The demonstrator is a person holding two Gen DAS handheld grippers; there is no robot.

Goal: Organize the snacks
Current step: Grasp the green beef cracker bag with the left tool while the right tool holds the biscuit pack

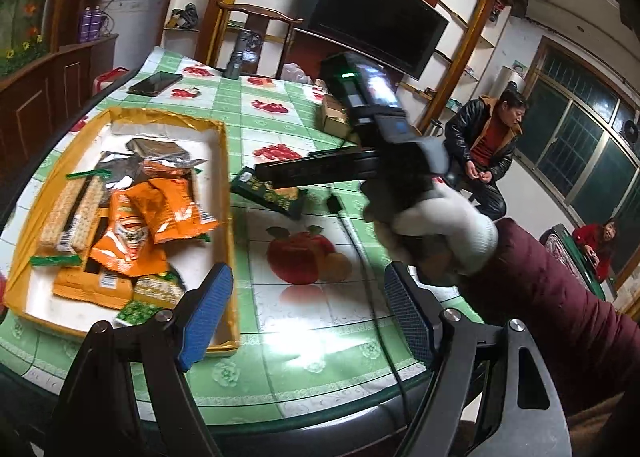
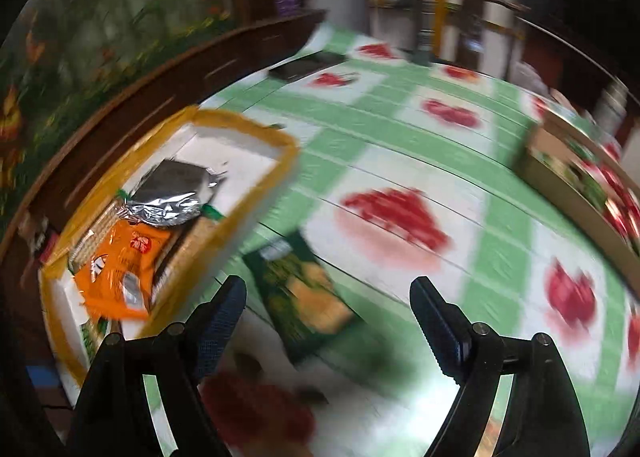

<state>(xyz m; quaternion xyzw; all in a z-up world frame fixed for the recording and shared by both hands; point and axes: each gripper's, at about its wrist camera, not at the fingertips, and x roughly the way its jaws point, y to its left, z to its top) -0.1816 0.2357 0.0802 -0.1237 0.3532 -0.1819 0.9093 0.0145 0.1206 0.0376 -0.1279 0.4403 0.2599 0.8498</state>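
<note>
A white box with a yellow taped rim (image 1: 224,161) sits on the table at the left and holds orange snack packets (image 1: 160,213), cracker packs (image 1: 68,213) and a silver pouch (image 1: 160,153). A dark green snack packet (image 1: 276,195) lies on the cloth just right of the box. My left gripper (image 1: 308,317) is open and empty above the near table edge. My right gripper (image 1: 280,173) hovers over the green packet. In the blurred right wrist view the right gripper (image 2: 328,321) is open, with the green packet (image 2: 308,293) just ahead of it and the box (image 2: 256,185) to its left.
The table carries a green checked fruit-print cloth (image 1: 304,329). A phone (image 1: 156,83), a flashlight (image 1: 236,61) and a cardboard box (image 1: 334,117) lie at the far side. A black cable (image 1: 360,257) runs across the cloth. Two people (image 1: 488,141) sit at the right.
</note>
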